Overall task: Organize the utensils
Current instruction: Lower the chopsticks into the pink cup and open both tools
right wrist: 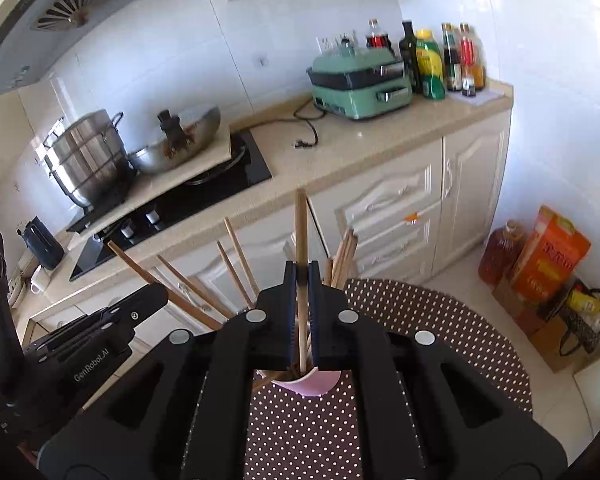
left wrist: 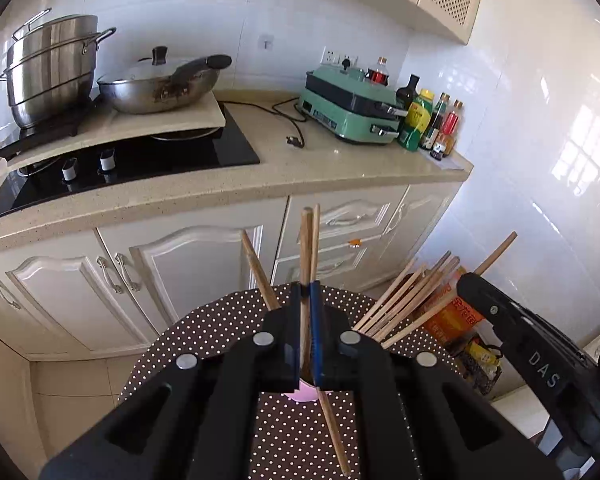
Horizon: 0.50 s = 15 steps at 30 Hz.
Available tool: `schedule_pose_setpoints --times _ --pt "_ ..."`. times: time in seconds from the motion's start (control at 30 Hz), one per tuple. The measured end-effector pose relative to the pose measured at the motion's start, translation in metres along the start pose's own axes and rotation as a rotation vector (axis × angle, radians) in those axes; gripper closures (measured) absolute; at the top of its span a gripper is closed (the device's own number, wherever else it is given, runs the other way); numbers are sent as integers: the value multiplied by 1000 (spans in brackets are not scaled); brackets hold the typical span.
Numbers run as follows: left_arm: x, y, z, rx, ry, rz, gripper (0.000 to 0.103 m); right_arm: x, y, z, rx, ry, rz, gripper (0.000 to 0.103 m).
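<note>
A pink cup (right wrist: 312,384) stands on the brown polka-dot table (right wrist: 440,320) and holds several wooden chopsticks (right wrist: 236,264). My right gripper (right wrist: 302,276) is shut on one chopstick (right wrist: 301,232) that stands upright over the cup. My left gripper (left wrist: 310,292) is shut on a pair of chopsticks (left wrist: 310,240), upright above the pink cup (left wrist: 306,394), which is mostly hidden behind the fingers. One chopstick (left wrist: 334,432) lies on the table (left wrist: 220,328) below it. Several more chopsticks (left wrist: 412,300) fan out to the right. The right gripper's body (left wrist: 540,360) shows at the right of the left wrist view.
A kitchen counter (left wrist: 300,168) runs behind with a black hob (left wrist: 140,164), steel pot (left wrist: 52,68), wok (left wrist: 160,84), green appliance (left wrist: 352,108) and sauce bottles (left wrist: 432,120). White cabinets (left wrist: 180,272) are below. An oil jug (right wrist: 500,256), an orange box (right wrist: 548,256) and bags sit on the floor.
</note>
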State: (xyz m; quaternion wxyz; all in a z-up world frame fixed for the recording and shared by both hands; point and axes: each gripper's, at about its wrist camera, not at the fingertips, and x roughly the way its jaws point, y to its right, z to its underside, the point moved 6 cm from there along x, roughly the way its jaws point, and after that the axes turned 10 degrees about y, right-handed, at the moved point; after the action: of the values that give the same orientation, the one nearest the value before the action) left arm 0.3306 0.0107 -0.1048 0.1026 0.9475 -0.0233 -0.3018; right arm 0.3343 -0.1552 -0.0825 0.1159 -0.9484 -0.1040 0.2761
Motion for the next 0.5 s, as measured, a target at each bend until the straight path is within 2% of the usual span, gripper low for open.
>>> schedule_pose_setpoints --times 0.27,0.47,0.5 --pt "35 -6 39 39 -112 -2 98 43 -2 51 -14 -150 -6 96" --pt "39 -8 50 91 -120 -24 98 51 0 64 17 -220 -25 95" --pt "38 -10 51 93 -121 -19 98 51 1 66 25 -238 -25 90"
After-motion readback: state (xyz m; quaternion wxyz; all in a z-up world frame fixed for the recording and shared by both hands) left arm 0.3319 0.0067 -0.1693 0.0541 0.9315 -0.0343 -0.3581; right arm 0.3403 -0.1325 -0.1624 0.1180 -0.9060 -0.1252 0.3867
